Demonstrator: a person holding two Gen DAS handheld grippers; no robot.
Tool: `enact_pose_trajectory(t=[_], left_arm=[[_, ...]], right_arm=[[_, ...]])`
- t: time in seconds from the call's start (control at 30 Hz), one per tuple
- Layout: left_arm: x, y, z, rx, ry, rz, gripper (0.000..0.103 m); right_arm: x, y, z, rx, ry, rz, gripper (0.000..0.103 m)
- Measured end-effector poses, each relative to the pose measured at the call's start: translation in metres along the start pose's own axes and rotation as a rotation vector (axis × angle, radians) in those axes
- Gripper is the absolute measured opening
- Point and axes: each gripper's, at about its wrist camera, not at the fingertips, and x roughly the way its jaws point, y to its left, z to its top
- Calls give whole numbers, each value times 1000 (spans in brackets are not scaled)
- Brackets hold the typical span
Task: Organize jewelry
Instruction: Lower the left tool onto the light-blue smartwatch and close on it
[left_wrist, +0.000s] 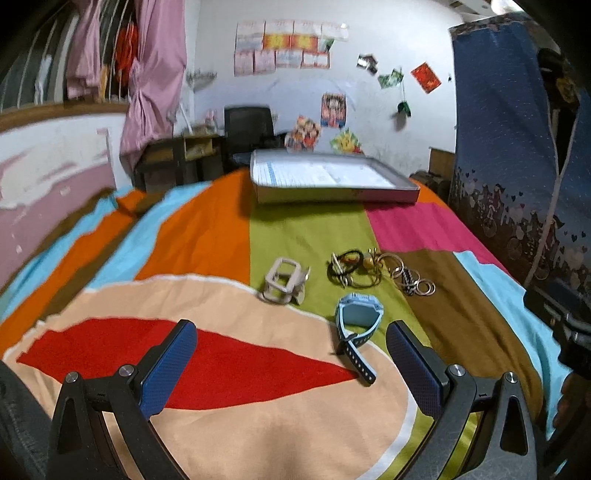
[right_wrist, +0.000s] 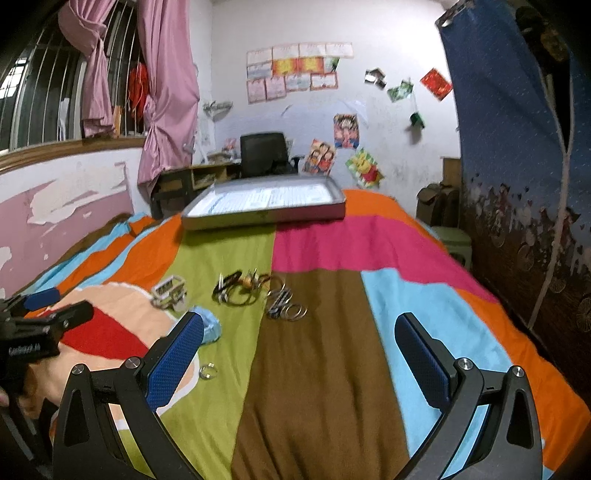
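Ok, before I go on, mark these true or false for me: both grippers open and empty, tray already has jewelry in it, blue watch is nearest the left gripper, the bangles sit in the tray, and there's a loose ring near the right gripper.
1. The left gripper and right gripper are both open and hold nothing. True.
2. The tray already holds jewelry. False: only its printed lining shows.
3. The blue watch lies nearest the left gripper. True.
4. The bangles sit in the tray. False: they lie on the bedspread, short of the tray.
5. A small ring lies on the bedspread beside the right gripper's left finger. True.
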Motion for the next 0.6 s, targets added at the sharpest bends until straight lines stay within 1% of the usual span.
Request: enact_pose_trajectory(t=[0.1,0.13,0.2,0.3,0.4,0.43,0.47,0.5,0.53,0.57,0.6], left_arm=[[16,8,4,-37,72,-24,103],[21,13,6,-56,91,-43,103],[27,14,8,-64,104,-71,103],[38,13,17,-35,128,-103,103],[50,7,26,1,159,-141,103],[56,6,29,14,175,-154,103],[62,5,31,20,194,-170,100],[68,5,32,20,210,-185,93],[75,5,32,17,230,-205,90],[82,4,32,11,255,-226,87],[88,4,32,5,274,-240,85]], right_arm=[[11,4,-5,0,58,21,102],[14,7,-7,-6,70,29,102],[19,15,-7,-23,84,42,102],[29,23,-7,-51,110,71,102],[40,33,-8,-72,150,120,101],[43,34,-8,-79,164,130,100],[48,37,-10,-91,184,144,95],[53,40,-12,-99,205,154,91],[54,41,-12,-104,221,160,83],[60,44,-14,-110,243,169,78],[63,44,-15,-112,262,175,76]])
